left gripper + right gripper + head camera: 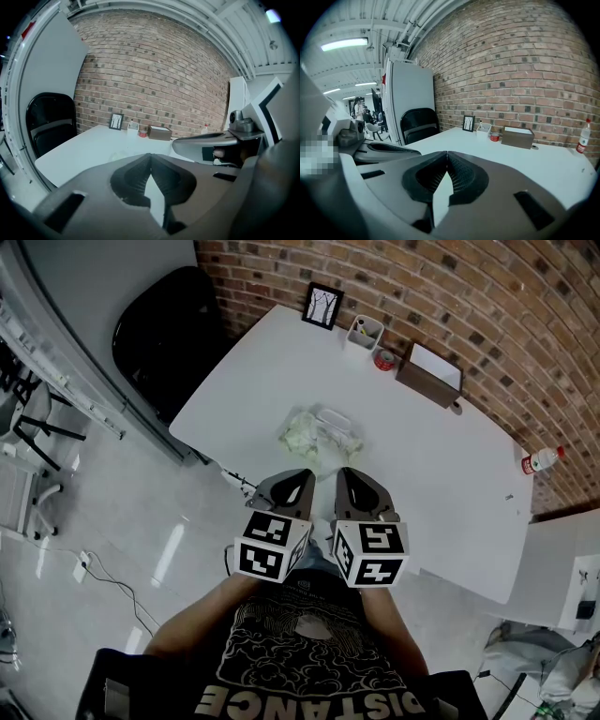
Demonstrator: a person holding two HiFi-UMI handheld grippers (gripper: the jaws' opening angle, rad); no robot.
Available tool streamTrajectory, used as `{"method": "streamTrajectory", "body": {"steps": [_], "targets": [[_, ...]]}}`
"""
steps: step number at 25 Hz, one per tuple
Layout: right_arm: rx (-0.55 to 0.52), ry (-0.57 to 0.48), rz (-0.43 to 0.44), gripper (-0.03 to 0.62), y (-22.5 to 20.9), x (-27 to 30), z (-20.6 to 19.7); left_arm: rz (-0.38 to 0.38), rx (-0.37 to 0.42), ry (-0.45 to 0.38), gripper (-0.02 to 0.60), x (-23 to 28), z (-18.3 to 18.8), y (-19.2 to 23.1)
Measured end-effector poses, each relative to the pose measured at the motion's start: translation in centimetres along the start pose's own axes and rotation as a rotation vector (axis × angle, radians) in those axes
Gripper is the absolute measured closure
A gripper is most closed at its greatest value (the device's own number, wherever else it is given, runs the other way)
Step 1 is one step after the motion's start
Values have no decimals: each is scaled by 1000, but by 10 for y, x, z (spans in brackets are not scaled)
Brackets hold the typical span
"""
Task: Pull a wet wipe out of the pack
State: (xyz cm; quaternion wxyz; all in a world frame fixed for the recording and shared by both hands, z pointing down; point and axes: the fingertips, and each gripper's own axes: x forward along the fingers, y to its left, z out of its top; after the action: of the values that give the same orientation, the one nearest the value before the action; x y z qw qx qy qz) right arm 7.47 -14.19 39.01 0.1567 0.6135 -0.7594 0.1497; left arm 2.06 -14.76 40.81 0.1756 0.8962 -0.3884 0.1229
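The wet wipe pack (337,427), clear and crinkled, lies on the white table (441,474) near its front edge. A crumpled pale wipe (301,433) sits against the pack's left side. My left gripper (301,474) and right gripper (344,472) hover side by side just short of the pack, at the table's near edge. Both are shut with nothing between their fingers. In the left gripper view the left gripper (150,155) shows its jaws meeting at the tips, and the same holds for the right gripper (446,153) in its own view.
Along the brick wall stand a small picture frame (322,306), a white holder (365,332), a red tin (383,359) and a brown box (429,374). A bottle (542,460) stands at the table's right end. A black chair (169,334) is at the far left.
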Motion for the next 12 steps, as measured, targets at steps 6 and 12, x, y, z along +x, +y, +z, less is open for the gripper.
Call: {"method": "streamTrajectory", "body": {"steps": [6,12], "targets": [[-15,-11,-2,577,7,-15,-2,3,2,-22,569,-12,1,-6],[-29,-17,-4,577,14,-31,-3,-3,5,-35,569,-22,0,-14]]}}
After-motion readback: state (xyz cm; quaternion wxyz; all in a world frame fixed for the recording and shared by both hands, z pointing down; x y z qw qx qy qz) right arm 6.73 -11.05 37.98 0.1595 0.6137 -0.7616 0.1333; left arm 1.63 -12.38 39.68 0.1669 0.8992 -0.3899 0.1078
